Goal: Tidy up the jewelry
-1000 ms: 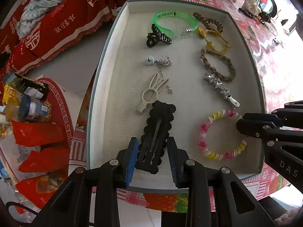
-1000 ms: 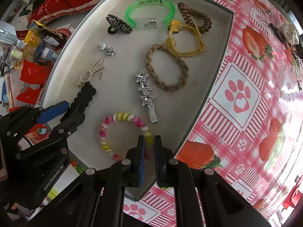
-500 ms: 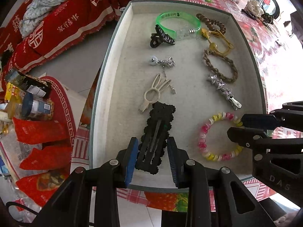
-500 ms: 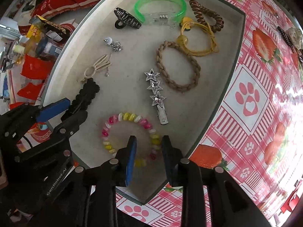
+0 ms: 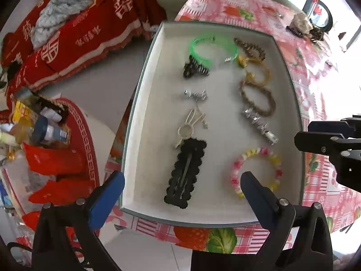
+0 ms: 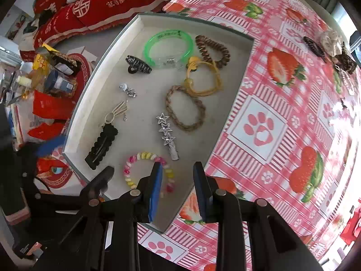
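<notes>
A white tray (image 5: 135, 122) (image 6: 227, 79) on the table holds the jewelry. A black scalloped hair clip (image 5: 185, 174) (image 6: 101, 144) lies flat at its near left. My left gripper (image 5: 180, 178) hangs above the clip, its jaws opening wide and touching nothing. A pastel beaded bracelet (image 5: 255, 151) (image 6: 144, 155) rests at the near right, and beyond it lies a silver star clip (image 5: 257, 122) (image 6: 167, 133). Over the bracelet's right side hovers my right gripper (image 6: 178, 166), open by a small gap with nothing between the pads.
Farther back in the tray lie a green bangle (image 6: 169, 33), a black claw clip (image 5: 195, 67), a braided bracelet (image 6: 185, 110), a yellow cord and a cream rabbit clip (image 5: 189, 128). More jewelry (image 6: 327, 45) sits far right on the strawberry tablecloth. A stool with bottles (image 5: 45, 124) stands left.
My left gripper's jaws spread wide and let go of the black hair clip, which stays in the tray. My right gripper went from shut to slightly open and rose above the beaded bracelet.
</notes>
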